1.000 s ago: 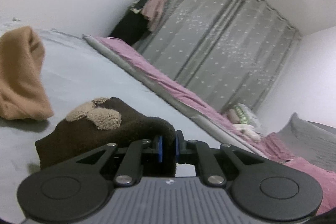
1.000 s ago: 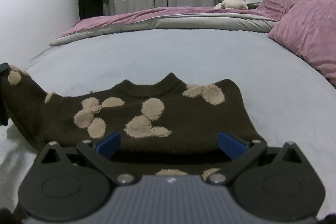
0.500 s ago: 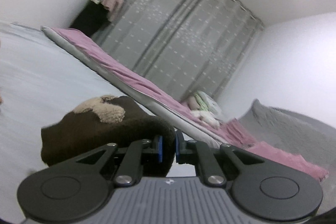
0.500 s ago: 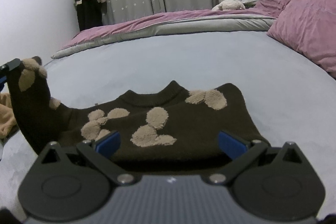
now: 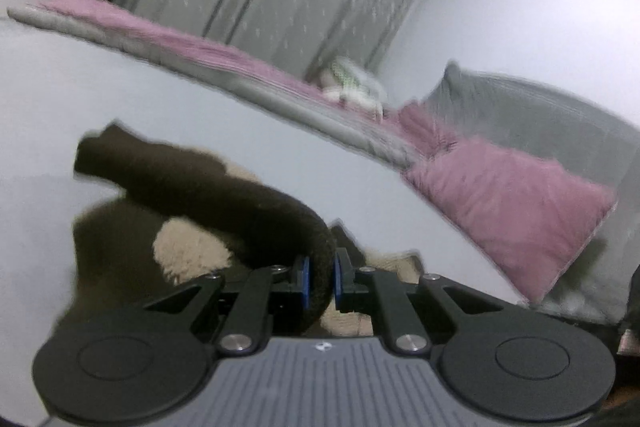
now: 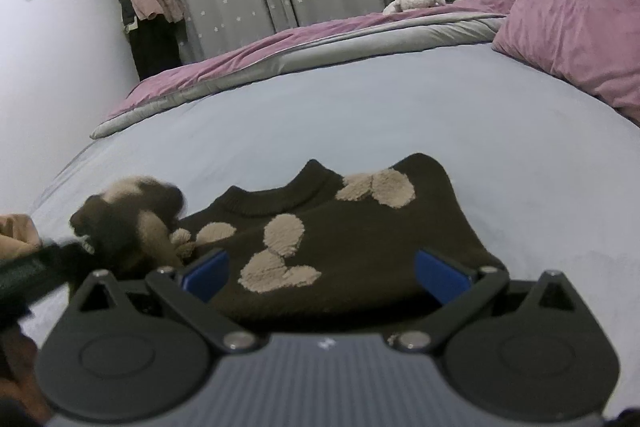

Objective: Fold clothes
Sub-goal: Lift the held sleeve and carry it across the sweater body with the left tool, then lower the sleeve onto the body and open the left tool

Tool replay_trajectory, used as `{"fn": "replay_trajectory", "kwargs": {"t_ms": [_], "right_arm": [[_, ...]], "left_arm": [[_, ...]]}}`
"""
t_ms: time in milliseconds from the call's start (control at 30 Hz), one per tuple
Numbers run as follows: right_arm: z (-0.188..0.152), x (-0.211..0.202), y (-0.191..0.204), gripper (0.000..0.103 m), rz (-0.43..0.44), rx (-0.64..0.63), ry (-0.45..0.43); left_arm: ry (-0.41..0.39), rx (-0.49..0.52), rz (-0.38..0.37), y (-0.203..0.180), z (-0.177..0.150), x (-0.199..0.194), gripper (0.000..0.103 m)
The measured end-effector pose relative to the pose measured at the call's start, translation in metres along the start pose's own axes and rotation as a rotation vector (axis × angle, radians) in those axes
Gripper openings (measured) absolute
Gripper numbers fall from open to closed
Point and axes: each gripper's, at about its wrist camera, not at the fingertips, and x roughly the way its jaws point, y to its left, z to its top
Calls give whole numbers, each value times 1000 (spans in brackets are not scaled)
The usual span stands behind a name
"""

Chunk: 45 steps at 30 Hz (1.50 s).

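Left gripper clamped on sweater sleeve, sleeve lifted, arching over sweater body. Right gripper pads apart, empty, low at sweater hem, collar pointing away toward curtain. Sweater flat on bed, front up. Sleeve lies left of body; fold across chest falls to left gripper, right one only near hem.

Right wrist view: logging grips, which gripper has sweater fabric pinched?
The left gripper: its jaws are closed on the brown sweater's sleeve. The right gripper has open jaws, gripping nothing.
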Motion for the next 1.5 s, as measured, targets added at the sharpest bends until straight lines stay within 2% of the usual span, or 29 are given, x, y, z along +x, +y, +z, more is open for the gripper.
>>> {"fn": "replay_trajectory", "kwargs": {"t_ms": [133,300,500,567,833,1133,1500], "right_arm": [[-2,3,3,103,-2,-8,9],[-3,9,7,103,-4,-17,19],[-5,13,12,103,-3,-40,30],[-5,13,13,103,-3,-42,29],[-6,13,23,103,4,-67,27],[-10,5,49,103,25,-136,14],[-20,3,81,103,42,-220,14]], "left_arm": [[81,21,9,-2,-15,14,10],[146,24,12,0,-22,23,11],[181,19,-6,-1,-10,14,27],[198,22,0,-2,-7,9,29],[215,11,12,0,7,-15,38],[265,-43,35,17,10,-30,39],[251,-64,34,40,7,-42,39]]}}
